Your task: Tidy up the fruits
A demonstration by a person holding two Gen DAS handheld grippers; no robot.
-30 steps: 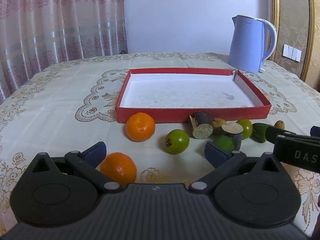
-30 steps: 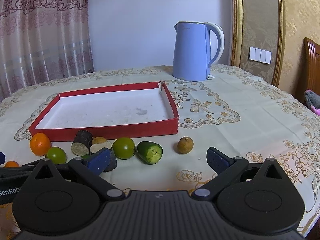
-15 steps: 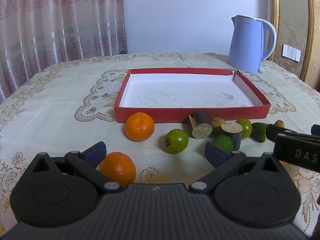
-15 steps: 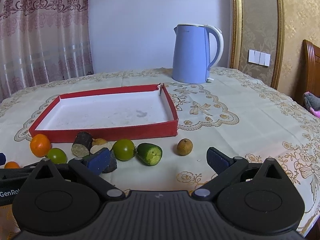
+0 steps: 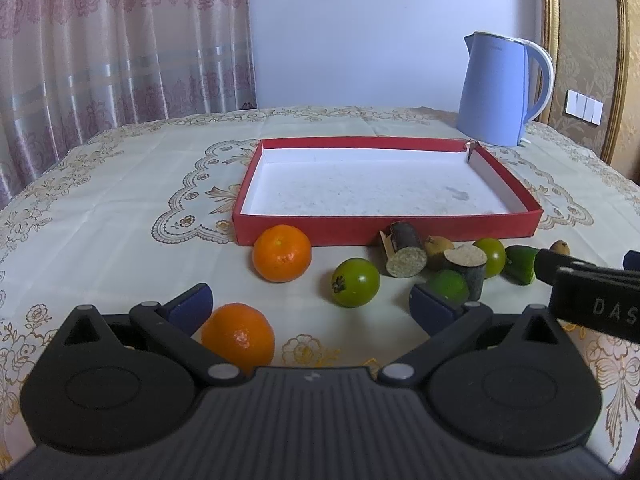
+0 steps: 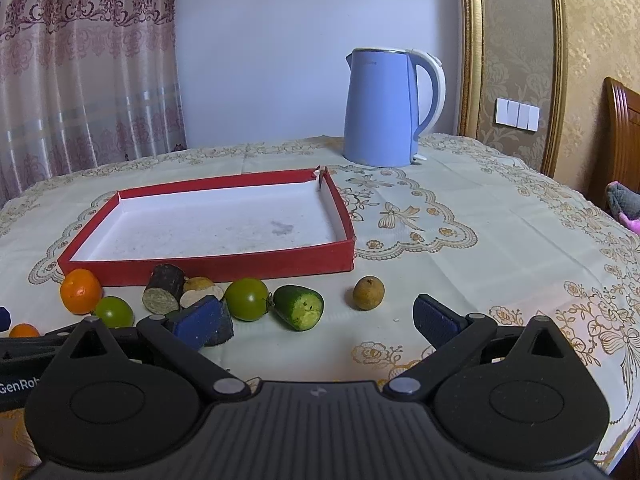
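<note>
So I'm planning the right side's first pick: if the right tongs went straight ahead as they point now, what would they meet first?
Probably the cut cucumber piece, lying just ahead between the open right tongs, slightly left of centre. The small brown fruit sits a little right of it. Behind both is the red tray. Depth is uncertain.

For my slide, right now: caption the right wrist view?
Open right hand-held gripper faces fruit pieces lined before an empty red tray, blue kettle behind.

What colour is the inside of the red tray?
White, with a faint grey smudge; the tray shows it best in the left wrist view.
</note>
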